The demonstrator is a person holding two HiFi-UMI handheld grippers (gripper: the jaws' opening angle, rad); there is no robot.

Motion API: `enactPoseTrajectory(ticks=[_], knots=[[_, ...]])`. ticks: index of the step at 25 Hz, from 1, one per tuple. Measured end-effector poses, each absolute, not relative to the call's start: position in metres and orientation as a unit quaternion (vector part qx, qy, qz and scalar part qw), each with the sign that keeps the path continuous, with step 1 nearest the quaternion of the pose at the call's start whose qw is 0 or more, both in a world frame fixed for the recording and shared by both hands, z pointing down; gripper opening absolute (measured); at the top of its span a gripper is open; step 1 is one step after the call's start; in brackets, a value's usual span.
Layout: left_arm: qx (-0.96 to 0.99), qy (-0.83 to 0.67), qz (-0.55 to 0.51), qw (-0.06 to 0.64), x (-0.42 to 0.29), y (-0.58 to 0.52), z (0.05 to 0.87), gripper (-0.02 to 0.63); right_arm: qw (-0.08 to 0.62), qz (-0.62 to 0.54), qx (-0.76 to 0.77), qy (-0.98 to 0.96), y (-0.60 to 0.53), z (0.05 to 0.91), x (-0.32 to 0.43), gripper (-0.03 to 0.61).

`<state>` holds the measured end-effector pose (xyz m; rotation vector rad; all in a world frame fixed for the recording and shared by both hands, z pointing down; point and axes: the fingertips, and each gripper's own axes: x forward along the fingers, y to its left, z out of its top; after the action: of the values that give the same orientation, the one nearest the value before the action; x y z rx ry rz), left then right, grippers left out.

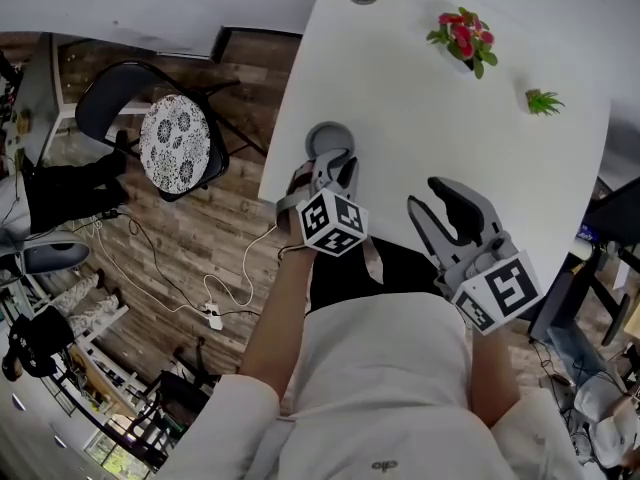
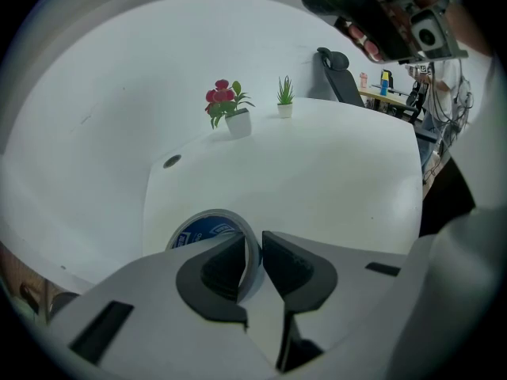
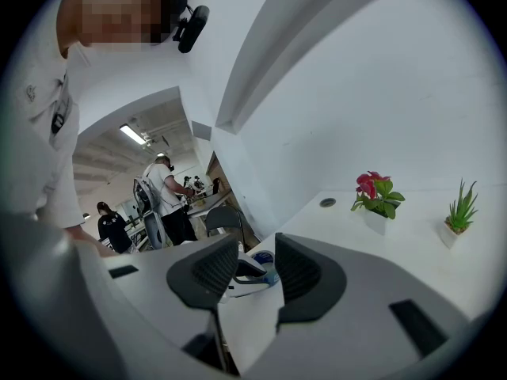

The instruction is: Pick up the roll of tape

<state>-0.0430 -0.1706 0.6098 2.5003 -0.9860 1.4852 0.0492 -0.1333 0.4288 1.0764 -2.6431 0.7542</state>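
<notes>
Left gripper (image 2: 253, 248) tipped down at near-left edge of white table (image 1: 450, 148), jaws narrow astride wall of roll of tape (image 2: 202, 229), one inside core, one outside, sliver of gap showing; roll flat on table. Right gripper (image 1: 430, 196) beside it, jaws parted, empty

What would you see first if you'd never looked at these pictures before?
Probably the roll of tape at the white table's near edge, its wall standing between the left tool's jaws. Next, the red flowers at the table's far side, and the right tool hovering empty beside the left.
</notes>
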Motion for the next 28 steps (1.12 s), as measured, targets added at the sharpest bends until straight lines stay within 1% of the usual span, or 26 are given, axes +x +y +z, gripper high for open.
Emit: enactPoseTrajectory(ticks=[9, 22, 28], knots=[[0.810, -0.329, 0.482, 0.054, -0.041, -0.163, 0.608, 0.058, 0.099, 0.254, 0.354, -0.895, -0.129, 0.428, 0.053, 0.150], [0.802, -0.351, 0.480, 0.052, -0.040, -0.145, 0.595, 0.055, 0.084, 0.227, 0.334, -0.911, -0.127, 0.412, 0.065, 0.150], [0.799, -0.371, 0.470, 0.055, -0.039, -0.125, 0.575, 0.055, 0.084, 0.229, 0.316, -0.917, -0.118, 0.415, 0.068, 0.150]])
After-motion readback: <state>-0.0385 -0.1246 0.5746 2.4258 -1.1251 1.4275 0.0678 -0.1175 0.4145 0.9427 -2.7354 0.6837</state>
